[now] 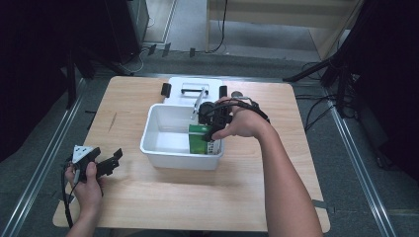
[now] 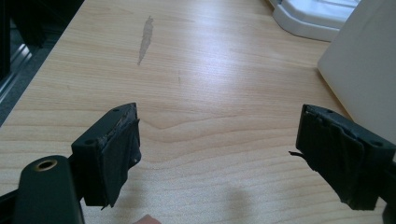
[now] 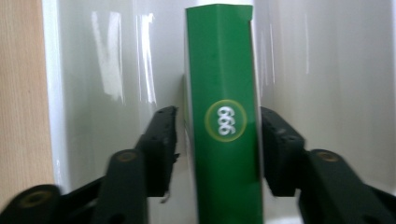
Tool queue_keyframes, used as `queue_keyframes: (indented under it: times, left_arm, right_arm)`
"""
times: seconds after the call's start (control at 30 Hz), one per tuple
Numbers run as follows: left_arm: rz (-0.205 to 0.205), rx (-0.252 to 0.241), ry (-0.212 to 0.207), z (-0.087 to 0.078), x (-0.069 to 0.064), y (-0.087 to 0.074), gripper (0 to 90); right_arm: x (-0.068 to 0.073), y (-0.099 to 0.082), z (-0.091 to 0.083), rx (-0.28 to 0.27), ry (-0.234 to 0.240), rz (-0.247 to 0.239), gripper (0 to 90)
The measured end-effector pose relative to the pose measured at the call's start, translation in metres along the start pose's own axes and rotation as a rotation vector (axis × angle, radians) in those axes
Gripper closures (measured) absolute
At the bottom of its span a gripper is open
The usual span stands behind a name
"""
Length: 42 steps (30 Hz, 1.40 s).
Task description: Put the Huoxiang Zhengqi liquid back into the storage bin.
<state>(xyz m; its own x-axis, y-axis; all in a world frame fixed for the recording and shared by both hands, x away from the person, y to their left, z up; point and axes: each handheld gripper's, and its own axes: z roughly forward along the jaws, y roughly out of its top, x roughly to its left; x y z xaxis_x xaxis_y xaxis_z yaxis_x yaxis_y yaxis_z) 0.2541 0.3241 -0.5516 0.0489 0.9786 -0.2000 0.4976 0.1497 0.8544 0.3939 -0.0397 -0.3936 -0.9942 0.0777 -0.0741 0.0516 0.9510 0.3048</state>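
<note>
Green box stood upright in white bin, near its right wall, mid-bench; long axis vertical. Right gripper straddled it, jaws just beside both faces (grip not certain). Left gripper wide, empty, near bench's left front corner

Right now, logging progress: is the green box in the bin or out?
In: the green box stands inside the white bin, between the right gripper's jaws.

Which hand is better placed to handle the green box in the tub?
Right. The right gripper is in the tub, jaws either side of the green box. The left gripper sits open, off at the table's edge.
</note>
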Motion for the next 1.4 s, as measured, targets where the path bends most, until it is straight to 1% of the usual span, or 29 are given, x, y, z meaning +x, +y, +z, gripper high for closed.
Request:
queue_keyframes:
  times: [0.1, 0.2, 0.23, 0.3, 0.37, 0.43, 0.5, 0.53, 0.57, 0.6, 0.63, 0.67, 0.7, 0.77, 0.8, 0.83, 0.87, 0.97, 1.0, 1.1, 1.2, 1.27, 1.3, 1.33, 1.4]
  left_arm:
    - [0.001, 0.001, 0.0, 0.0, 0.0, 0.0, 14.8]
    - [0.002, 0.0, 0.001, 0.0, 0.0, 0.0, 14.8]
    - [0.002, 0.0, 0.001, 0.0, 0.0, 0.0, 14.8]
    - [0.002, 0.001, 0.0, 0.0, 0.0, 0.0, 14.8]
    - [0.0, 0.002, 0.001, 0.0, 0.0, 0.0, 14.8]
    - [0.001, 0.002, 0.001, 0.0, 0.0, 0.0, 14.8]
    - [0.002, 0.004, 0.002, 0.0, 0.0, 0.0, 14.8]
    - [0.003, 0.004, 0.002, 0.0, 0.0, 0.0, 14.8]
    - [0.003, 0.004, 0.002, 0.0, 0.0, 0.0, 14.8]
    - [0.002, 0.003, 0.002, 0.0, 0.0, 0.0, 14.8]
    - [0.002, 0.003, 0.002, 0.0, 0.0, 0.0, 14.8]
    - [0.003, 0.004, 0.002, 0.0, 0.0, 0.0, 14.8]
    - [0.003, 0.003, 0.002, 0.0, 0.0, 0.0, 14.8]
    - [0.003, 0.005, 0.002, 0.0, 0.0, 0.0, 14.8]
    - [0.003, 0.005, 0.002, 0.0, 0.0, 0.0, 14.8]
    - [0.005, 0.004, 0.003, 0.0, 0.0, 0.0, 14.8]
    - [0.006, 0.004, 0.003, 0.0, 0.0, 0.0, 14.8]
    - [0.01, 0.004, 0.002, 0.0, 0.0, 0.0, 14.8]
    - [0.01, 0.004, 0.003, 0.0, 0.0, 0.0, 14.8]
    - [0.008, 0.0, 0.004, 0.0, -0.001, 0.0, 14.8]
    - [0.009, 0.006, 0.003, 0.0, -0.001, 0.0, 14.8]
    - [0.011, 0.003, 0.002, 0.0, -0.001, 0.0, 14.8]
    - [0.011, 0.003, 0.002, 0.0, -0.001, 0.0, 14.8]
    - [0.01, 0.004, 0.004, 0.0, -0.002, 0.0, 14.8]
    - [0.011, 0.004, 0.004, 0.0, -0.002, 0.0, 14.8]
  right_arm:
    - [0.002, 0.0, -0.004, -0.01, -0.003, 0.048, 40.2]
    - [0.004, 0.0, -0.007, -0.042, -0.008, 0.079, 33.9]
    - [0.004, -0.001, -0.009, -0.045, -0.02, 0.088, 31.7]
    - [0.005, -0.002, -0.013, -0.061, -0.037, 0.131, 26.4]
    - [0.005, -0.004, -0.019, -0.101, -0.063, 0.175, 20.6]
    - [0.006, -0.008, -0.027, -0.148, -0.103, 0.23, 16.6]
    - [0.008, -0.013, -0.034, -0.215, -0.152, 0.278, 14.8]
    - [0.009, -0.015, -0.037, -0.243, -0.168, 0.297, 12.0]
    - [0.01, -0.018, -0.04, -0.268, -0.18, 0.315, 11.0]
    - [0.011, -0.021, -0.042, -0.291, -0.184, 0.333, 7.6]
    - [0.011, -0.021, -0.042, -0.291, -0.184, 0.333, 7.6]
    - [0.012, -0.025, -0.044, -0.32, -0.199, 0.366, 0.0]
    - [0.012, -0.028, -0.045, -0.327, -0.21, 0.383, 0.0]
    - [0.012, -0.033, -0.047, -0.361, -0.238, 0.415, 0.0]
    - [0.012, -0.033, -0.047, -0.361, -0.238, 0.415, 0.0]
    - [0.012, -0.039, -0.048, -0.398, -0.272, 0.471, 0.0]
    - [0.011, -0.043, -0.049, -0.421, -0.284, 0.504, 0.0]
    - [0.01, -0.056, -0.051, -0.476, -0.314, 0.586, 0.0]
    - [0.011, -0.061, -0.051, -0.49, -0.321, 0.601, 0.0]
    - [0.013, -0.076, -0.05, -0.507, -0.343, 0.629, 0.0]
    - [0.017, -0.092, -0.049, -0.511, -0.371, 0.672, 0.0]
    - [0.021, -0.101, -0.049, -0.518, -0.386, 0.708, 0.0]
    - [0.021, -0.101, -0.049, -0.518, -0.386, 0.708, 0.0]
    - [0.024, -0.111, -0.05, -0.527, -0.401, 0.738, 0.0]
    - [0.027, -0.121, -0.05, -0.542, -0.408, 0.757, 0.0]
